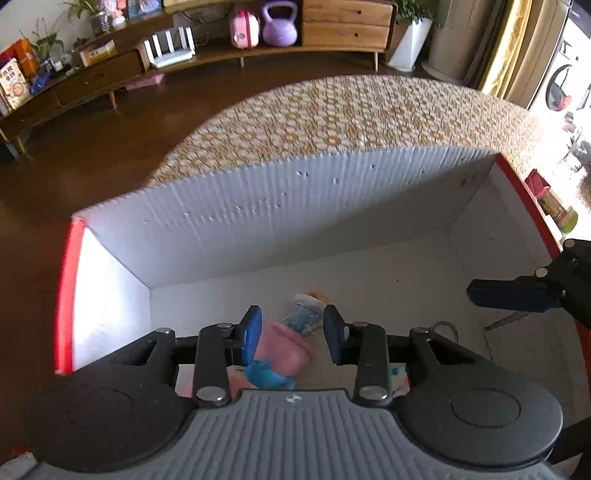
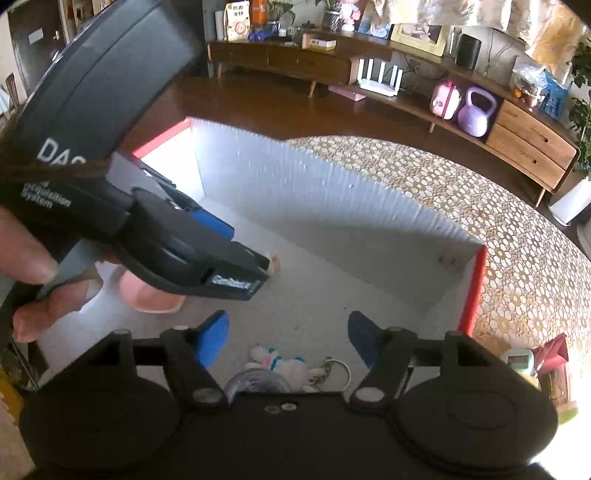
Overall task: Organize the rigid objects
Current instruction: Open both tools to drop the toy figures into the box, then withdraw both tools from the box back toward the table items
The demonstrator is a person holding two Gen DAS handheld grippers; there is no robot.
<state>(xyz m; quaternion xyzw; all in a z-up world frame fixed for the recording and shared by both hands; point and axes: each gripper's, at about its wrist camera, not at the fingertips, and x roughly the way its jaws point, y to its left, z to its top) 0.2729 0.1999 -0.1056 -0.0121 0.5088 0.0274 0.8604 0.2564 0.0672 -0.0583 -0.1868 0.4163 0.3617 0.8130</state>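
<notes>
Left wrist view: left gripper (image 1: 291, 332) appears pinched on the doll (image 1: 284, 350), low inside the box (image 1: 258, 206). Right gripper (image 2: 288, 339) stands spread above the plush keychain (image 2: 284, 367) on the box floor. Advisable: lower the doll flat, clear of the keychain, then release.

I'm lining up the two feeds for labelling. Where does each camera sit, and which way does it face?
Left wrist view: sits on the left gripper, looking steeply down into the white box; its blue fingers frame a pink toy, and the right gripper's finger enters at right.
Right wrist view: sits on the right gripper, looking down over a plush keychain; the left gripper and the hand holding it fill the left.
Shared: the box, the patterned table, the purple kettlebell.
</notes>
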